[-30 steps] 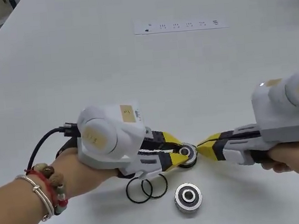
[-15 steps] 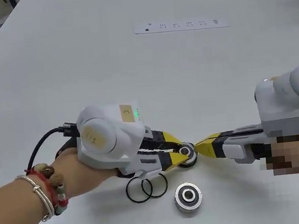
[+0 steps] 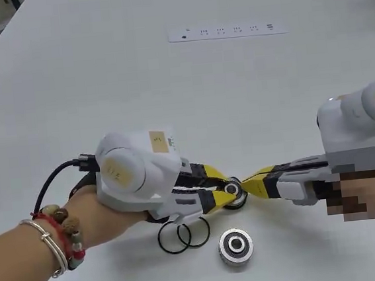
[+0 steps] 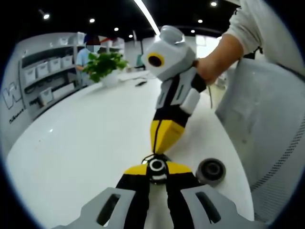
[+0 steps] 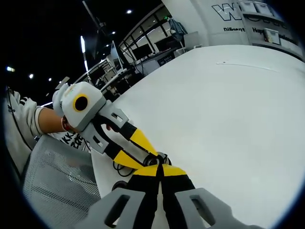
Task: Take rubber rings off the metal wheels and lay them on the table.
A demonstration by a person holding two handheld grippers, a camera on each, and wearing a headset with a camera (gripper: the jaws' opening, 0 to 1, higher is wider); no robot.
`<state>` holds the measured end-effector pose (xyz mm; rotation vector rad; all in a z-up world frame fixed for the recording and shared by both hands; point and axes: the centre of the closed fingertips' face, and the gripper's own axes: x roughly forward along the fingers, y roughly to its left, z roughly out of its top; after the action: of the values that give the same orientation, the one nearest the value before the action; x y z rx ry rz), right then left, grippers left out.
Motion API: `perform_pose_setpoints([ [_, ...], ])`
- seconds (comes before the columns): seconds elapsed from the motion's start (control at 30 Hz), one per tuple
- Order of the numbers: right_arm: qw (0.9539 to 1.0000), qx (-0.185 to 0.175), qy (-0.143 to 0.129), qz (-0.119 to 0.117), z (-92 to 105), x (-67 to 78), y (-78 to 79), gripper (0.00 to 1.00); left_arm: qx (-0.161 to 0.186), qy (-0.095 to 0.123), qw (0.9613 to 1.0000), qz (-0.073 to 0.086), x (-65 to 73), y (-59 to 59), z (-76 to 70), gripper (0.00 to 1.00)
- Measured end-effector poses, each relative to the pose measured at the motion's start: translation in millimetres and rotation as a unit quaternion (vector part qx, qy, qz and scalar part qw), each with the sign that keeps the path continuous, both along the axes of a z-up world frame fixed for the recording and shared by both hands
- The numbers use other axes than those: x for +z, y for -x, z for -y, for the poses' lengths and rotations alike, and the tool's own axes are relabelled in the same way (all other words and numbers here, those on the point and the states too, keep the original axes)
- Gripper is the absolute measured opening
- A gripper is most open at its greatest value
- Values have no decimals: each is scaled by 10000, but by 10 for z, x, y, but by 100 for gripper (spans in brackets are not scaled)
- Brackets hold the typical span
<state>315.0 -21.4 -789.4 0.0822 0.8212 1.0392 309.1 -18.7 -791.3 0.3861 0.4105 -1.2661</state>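
Rubber ring [image 3: 239, 202] sits on the metal wheel [image 3: 232, 190], which the left gripper [image 3: 228, 190] clamps near the table's [image 3: 103, 89] near edge. The right gripper [image 3: 247, 187], tips closed on the ring, has barely shifted, so the ring seems not yet off. Two loose rings [image 3: 183, 237] and a second wheel [image 3: 235, 246] lie nearer that edge, clear of the pull; a power strip [image 3: 227, 32] lies toward the far edge

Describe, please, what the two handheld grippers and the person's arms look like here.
Both grippers share one design: a rounded white housing, a grey-and-black body and black jaws with yellow tips. The left gripper carries a tan round patch, a yellow label and a black cable. The right gripper looks alike. The left wrist wears a beaded bracelet and silver bangles.
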Motion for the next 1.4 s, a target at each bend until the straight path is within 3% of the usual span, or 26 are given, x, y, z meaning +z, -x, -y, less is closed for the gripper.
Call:
perform_pose_setpoints([
  [0.47, 9999, 46, -94, -6, -37, 58, -9, 0, 83, -37, 10000, -19, 4, 0, 6, 14],
  [0.53, 9999, 85, 1, 64, -42, 50, -15, 0, 65, -127, 9999, 82, 6, 3, 12, 14],
  [0.7, 9999, 123, 53, 77, -40, 37, 4, 0, -45, -316, 9994, 152, 26, 28, 11, 15],
  [0.87, 9999, 105, 49, 62, -28, 53, 7, 0, -132, -225, 9996, 125, 130, 69, 15, 19],
  [1.0, 9999, 107, 50, 78, -11, 76, 13, 0, -135, -76, 9998, 132, 276, 96, 9, 29],
  [1.23, 9998, 107, 77, 148, 14, 117, 30, 0, 42, 44, 9998, 212, 465, 132, -136, 46],
  [1.4, 9997, 75, 60, 211, 38, 188, 21, 0, 240, 188, 9993, 229, 623, 166, -275, 52],
])
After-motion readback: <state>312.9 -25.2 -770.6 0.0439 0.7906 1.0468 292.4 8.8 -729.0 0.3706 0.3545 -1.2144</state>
